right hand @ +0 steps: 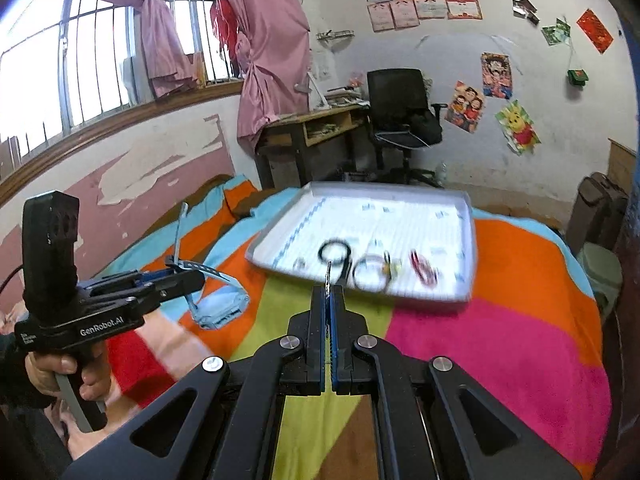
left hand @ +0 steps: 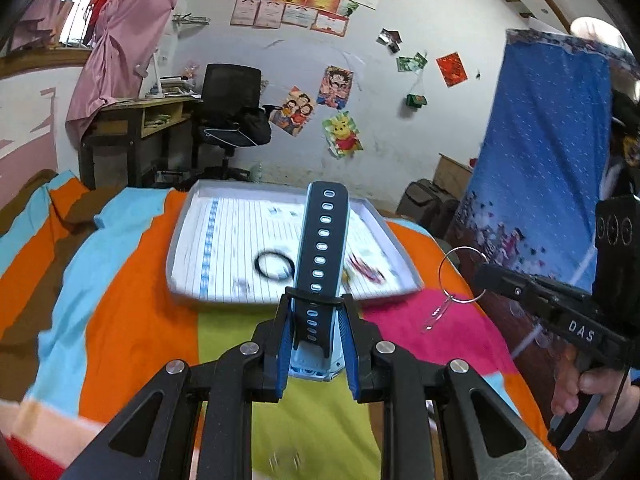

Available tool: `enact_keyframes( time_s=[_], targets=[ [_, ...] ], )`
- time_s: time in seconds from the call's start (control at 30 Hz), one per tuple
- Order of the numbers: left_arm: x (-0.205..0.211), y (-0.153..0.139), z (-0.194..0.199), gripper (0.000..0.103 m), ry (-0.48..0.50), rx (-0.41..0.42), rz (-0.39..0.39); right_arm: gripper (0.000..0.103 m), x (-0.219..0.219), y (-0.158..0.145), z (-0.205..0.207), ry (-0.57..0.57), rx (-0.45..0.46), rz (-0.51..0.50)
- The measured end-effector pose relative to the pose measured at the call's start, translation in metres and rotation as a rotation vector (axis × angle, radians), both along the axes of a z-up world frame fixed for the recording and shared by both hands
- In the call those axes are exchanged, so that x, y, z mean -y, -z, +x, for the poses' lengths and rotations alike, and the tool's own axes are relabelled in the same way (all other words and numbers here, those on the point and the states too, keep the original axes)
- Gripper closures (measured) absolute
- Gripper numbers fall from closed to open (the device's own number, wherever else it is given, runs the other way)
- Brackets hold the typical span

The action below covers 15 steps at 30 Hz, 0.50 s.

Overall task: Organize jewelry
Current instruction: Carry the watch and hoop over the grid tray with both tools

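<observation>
The left gripper (left hand: 314, 300) grasps one blue watch (left hand: 320, 256) at mid-frame. The right gripper (right hand: 329, 292) is clenched on one silver ring (left hand: 462, 274). One tray (right hand: 468, 248) above holds one black ring (right hand: 336, 254) and one red thing (right hand: 424, 270).

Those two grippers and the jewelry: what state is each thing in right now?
Left gripper: shut on the watch.
Watch: held, strap sticking up.
Right gripper: shut on the hoop earring.
Hoop earring: held above the blanket.
Tray: open, on the blanket.
Black ring: lying in the tray.
</observation>
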<state>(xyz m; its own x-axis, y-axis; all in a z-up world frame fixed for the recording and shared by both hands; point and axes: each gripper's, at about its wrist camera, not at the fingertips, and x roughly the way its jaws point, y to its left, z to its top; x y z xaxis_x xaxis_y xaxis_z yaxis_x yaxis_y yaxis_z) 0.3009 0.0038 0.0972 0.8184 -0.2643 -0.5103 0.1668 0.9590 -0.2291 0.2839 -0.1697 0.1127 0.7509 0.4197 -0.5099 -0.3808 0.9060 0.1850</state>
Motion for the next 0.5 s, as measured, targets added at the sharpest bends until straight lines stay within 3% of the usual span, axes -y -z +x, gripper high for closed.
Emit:
enact_keyframes(
  time_s=[0.2, 0.5],
  targets=[
    [-0.014, 0.006, 0.083, 0.082, -0.024, 0.005, -0.022, 0.101, -0.011, 0.006, 0.088, 0.005, 0.041, 0.017],
    [-0.040, 0.015, 0.171, 0.082, -0.121, -0.015, 0.012, 0.101, -0.042, 0.021, 0.220, 0.046, -0.019, 0.015]
  ],
)
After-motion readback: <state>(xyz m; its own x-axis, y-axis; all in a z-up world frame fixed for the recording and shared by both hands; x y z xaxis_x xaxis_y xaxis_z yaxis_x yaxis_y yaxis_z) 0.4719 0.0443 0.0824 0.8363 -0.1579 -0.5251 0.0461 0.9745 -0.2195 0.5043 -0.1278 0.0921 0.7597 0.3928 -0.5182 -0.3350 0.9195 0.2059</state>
